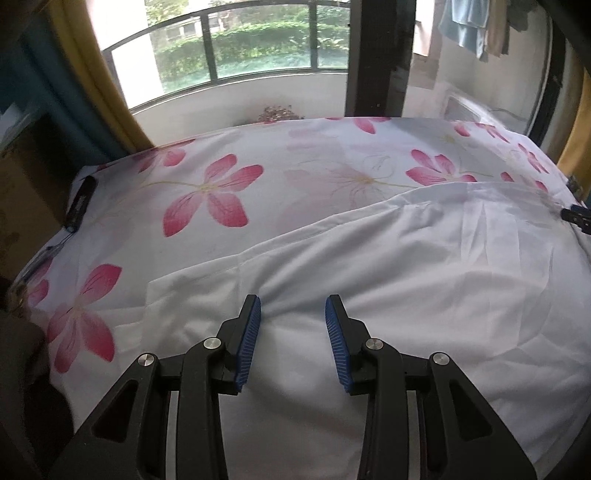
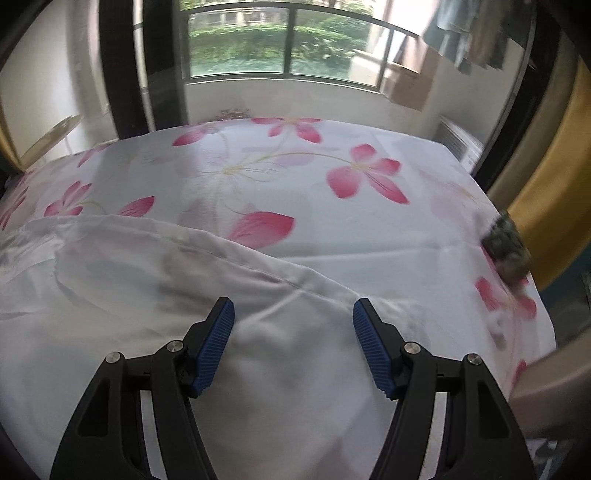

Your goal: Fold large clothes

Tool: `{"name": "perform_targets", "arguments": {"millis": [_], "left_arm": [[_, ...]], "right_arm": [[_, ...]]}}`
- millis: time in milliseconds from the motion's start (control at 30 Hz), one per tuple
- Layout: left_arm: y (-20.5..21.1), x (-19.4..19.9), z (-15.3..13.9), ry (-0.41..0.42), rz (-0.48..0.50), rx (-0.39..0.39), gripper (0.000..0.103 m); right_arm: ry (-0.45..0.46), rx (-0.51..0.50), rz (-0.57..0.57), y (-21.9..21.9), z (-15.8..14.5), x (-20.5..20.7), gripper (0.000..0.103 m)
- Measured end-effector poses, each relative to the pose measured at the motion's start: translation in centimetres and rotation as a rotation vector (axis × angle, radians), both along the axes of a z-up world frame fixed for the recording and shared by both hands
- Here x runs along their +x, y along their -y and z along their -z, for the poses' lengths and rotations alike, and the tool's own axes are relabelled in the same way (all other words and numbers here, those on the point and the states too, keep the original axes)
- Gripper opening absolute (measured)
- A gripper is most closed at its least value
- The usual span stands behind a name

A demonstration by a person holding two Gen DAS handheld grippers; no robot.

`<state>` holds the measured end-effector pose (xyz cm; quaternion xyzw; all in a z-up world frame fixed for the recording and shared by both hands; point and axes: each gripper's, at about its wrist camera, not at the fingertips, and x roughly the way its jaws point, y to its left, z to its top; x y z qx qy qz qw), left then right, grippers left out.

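A garment (image 1: 388, 266) lies spread over the sheet (image 1: 258, 177) that covers the desk, filling the lower half and right side of the left wrist frame and the lower left of the right wrist frame. The left claw (image 1: 293, 306) sits at the bottom centre of its frame, above the garment, and the right claw (image 2: 293, 308) at the bottom centre of its own, near the garment's hem. A clip (image 1: 79, 203) sits on the sheet's edge at the middle left, another clip (image 1: 576, 218) at the middle right. Behind the desk, along the top of both frames, stands a window (image 1: 236, 55), with hanging clothes (image 1: 469, 29) at the upper right.
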<state>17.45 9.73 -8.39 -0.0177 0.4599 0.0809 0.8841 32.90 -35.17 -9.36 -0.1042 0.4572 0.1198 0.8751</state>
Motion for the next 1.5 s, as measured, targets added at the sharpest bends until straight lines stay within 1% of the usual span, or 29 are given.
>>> {"name": "perform_targets", "arguments": {"millis": [100,167,233,433,633,867,1033,1200,1500], "left_arm": [[-0.2,-1.1,-0.7,0.025,-0.009,-0.021,0.039],[-0.2,-2.1,-1.2,0.049,-0.011,-0.049,0.039],[-0.4,-3.1,-1.5,0.059,-0.030,-0.059,0.039],[-0.6,-6.0,-1.4,0.069,-0.078,-0.095,0.039],[-0.3,-8.4,-0.6,0.051,-0.105,-0.134,0.039],[0.4,-10.5,-0.3,0.046,-0.100,-0.109,0.039],[0.7,-11.4,-0.3,0.041,-0.095,-0.092,0.039],[1.3,-12.2,-0.3,0.040,-0.097,-0.055,0.039],[1.7,-13.1,-0.3,0.047,-0.103,-0.028,0.039]], "right_arm": [[0.003,0.048,0.016,0.8,-0.8,-0.9,0.067],[0.011,0.053,0.018,0.9,-1.2,-1.6,0.067],[0.014,0.056,0.020,1.0,-1.5,-2.4,0.067],[0.017,0.065,0.016,0.9,-2.1,-4.7,0.067],[0.020,0.074,0.016,1.1,-2.3,-6.5,0.067],[0.013,0.070,0.010,1.1,-2.2,-8.9,0.067],[-0.007,0.066,0.033,1.8,-1.1,-10.6,0.067],[-0.023,0.069,0.061,2.9,-0.1,-12.1,0.067],[0.000,0.070,0.072,4.3,-0.1,-14.0,0.067]]}}
